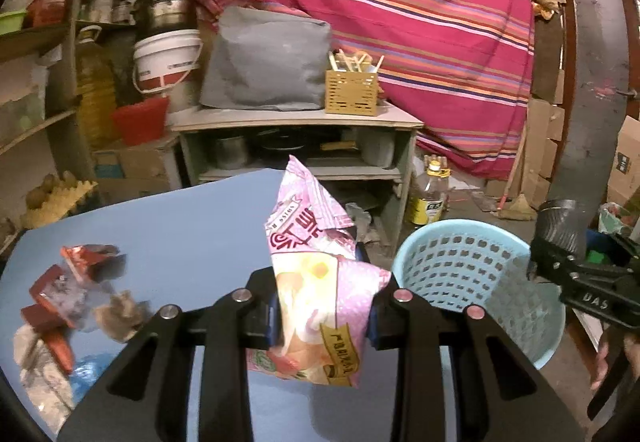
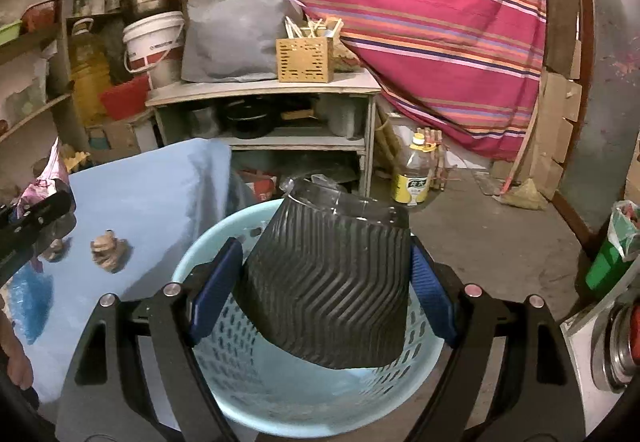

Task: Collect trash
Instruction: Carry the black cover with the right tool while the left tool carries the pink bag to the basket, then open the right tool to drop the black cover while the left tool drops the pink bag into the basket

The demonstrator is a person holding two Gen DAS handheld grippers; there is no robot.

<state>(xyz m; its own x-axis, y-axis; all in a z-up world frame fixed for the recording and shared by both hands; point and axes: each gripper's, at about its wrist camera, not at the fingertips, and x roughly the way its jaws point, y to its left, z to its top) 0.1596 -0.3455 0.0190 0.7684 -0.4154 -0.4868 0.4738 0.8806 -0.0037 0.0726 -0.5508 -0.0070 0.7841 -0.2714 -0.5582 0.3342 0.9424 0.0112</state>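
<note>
My left gripper is shut on a pink snack wrapper and holds it upright above the blue table, left of the light blue perforated basket. My right gripper is shut on a black ribbed paper cup, tilted, directly above the basket. The right gripper with the cup also shows at the right edge of the left wrist view. Red wrappers and crumpled brown paper lie on the table at the left.
A blue plastic scrap and brown paper bits lie on the table. Behind stand a low shelf with pots, a yellow oil bottle on the floor, a striped pink cloth, cardboard at the right.
</note>
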